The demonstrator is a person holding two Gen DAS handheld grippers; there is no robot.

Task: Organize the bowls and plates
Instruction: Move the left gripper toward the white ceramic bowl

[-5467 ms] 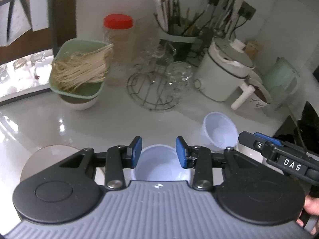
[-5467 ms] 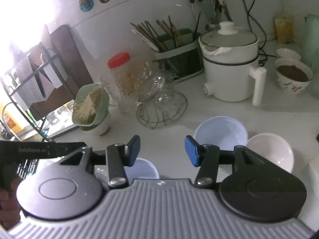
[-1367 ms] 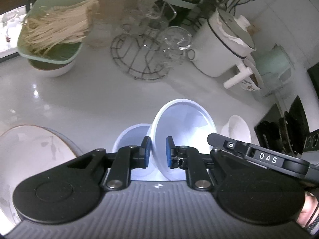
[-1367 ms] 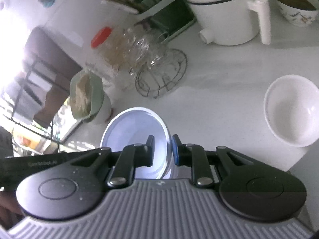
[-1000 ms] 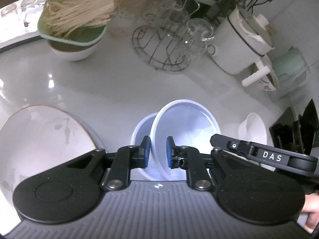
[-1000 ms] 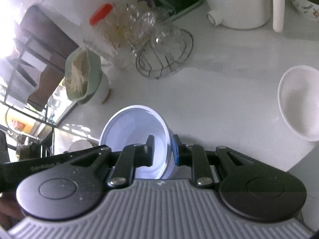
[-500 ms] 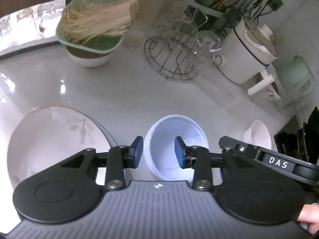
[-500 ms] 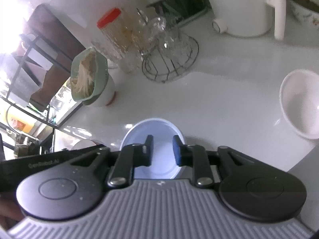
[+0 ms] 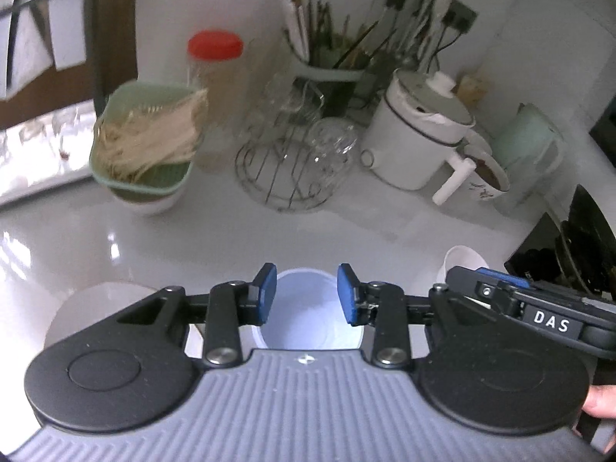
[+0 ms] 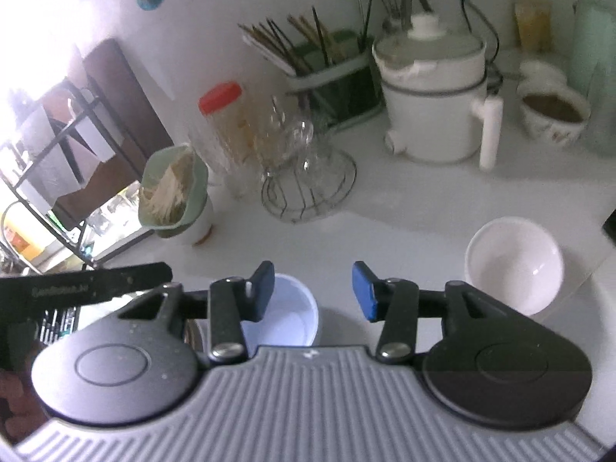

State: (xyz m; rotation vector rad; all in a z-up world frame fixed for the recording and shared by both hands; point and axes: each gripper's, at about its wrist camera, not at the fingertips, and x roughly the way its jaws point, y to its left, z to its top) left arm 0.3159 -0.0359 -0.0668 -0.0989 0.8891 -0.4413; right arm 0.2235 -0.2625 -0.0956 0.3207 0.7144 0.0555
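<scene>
Bowls nested, both grippers let go

Left gripper [image 9: 307, 294] and right gripper [image 10: 312, 294], jaws just opening, lifted clear of the stacked pale-blue bowls [image 9: 308, 317] on the tabletop [image 9: 192, 242].

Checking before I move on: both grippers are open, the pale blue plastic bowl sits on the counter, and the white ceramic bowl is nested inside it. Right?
Not quite. The white ceramic bowl is not nested; it sits apart on the counter, to the right of the pale blue plastic bowl, as the right wrist view shows. The left gripper and right gripper are open, jaws having just opened, gripping nothing.
</scene>
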